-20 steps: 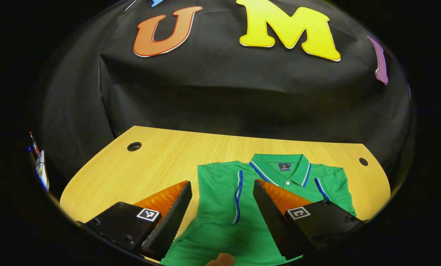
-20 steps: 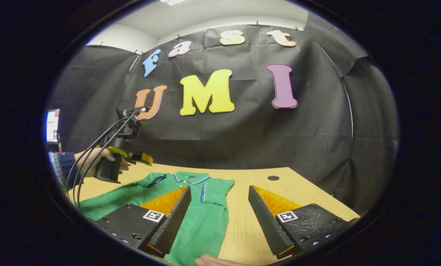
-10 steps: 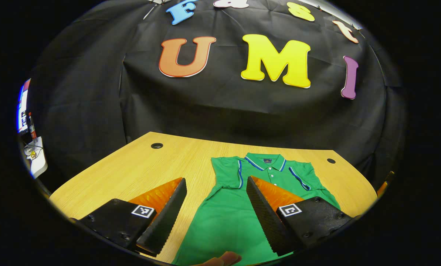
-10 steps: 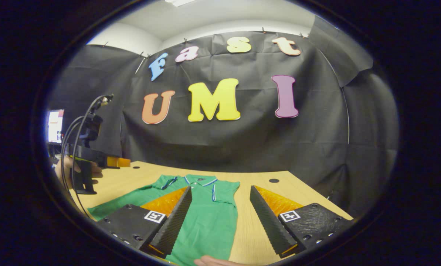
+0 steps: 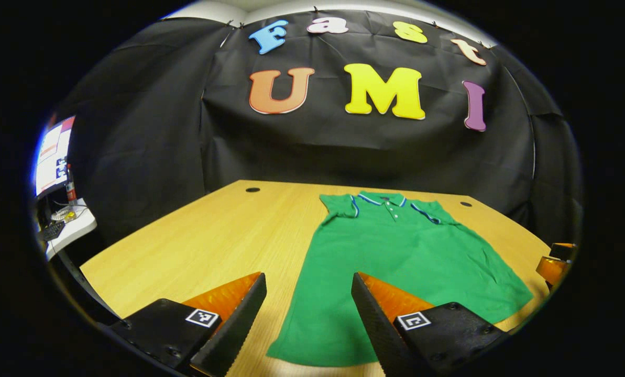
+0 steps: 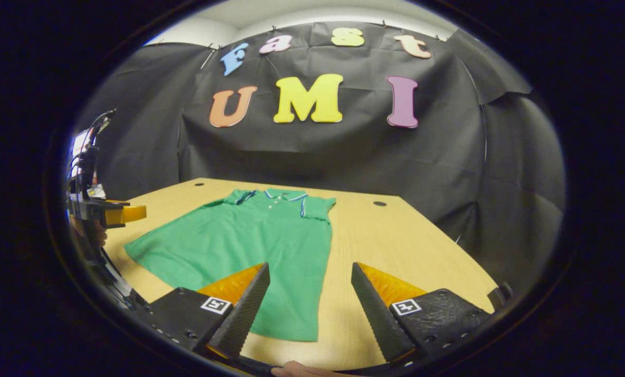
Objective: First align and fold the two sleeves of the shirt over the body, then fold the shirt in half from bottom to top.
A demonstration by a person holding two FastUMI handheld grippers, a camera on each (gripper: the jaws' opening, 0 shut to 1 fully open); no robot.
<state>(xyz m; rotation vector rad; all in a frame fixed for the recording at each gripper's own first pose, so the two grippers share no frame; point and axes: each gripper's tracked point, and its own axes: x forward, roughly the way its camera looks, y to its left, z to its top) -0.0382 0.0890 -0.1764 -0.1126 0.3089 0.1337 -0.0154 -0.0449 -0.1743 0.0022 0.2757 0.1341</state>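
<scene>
A green polo shirt point(image 5: 396, 256) lies flat on the wooden table point(image 5: 212, 241), collar at the far end, hem toward me. Both short sleeves are turned in over the chest, their blue-and-white trims beside the collar point(image 5: 383, 198). My left gripper point(image 5: 308, 276) is open above the near left corner of the hem, holding nothing. In the right gripper view the shirt point(image 6: 254, 246) runs from collar to hem, and my right gripper point(image 6: 310, 265) is open over its near right corner, also holding nothing. The other gripper point(image 6: 108, 212) hovers at the far left there.
The table has small round cable holes at its back corners point(image 5: 252, 189) point(image 5: 465, 204). A side desk with a screen point(image 5: 50, 157) stands beyond the table's left edge. Part of the right gripper point(image 5: 553, 264) shows at the right edge. A fingertip point(image 6: 291, 370) shows at the bottom.
Both grippers have drawn back from the shirt's chest toward its hem, staying open. The whole shirt down to the hem has come into sight.
</scene>
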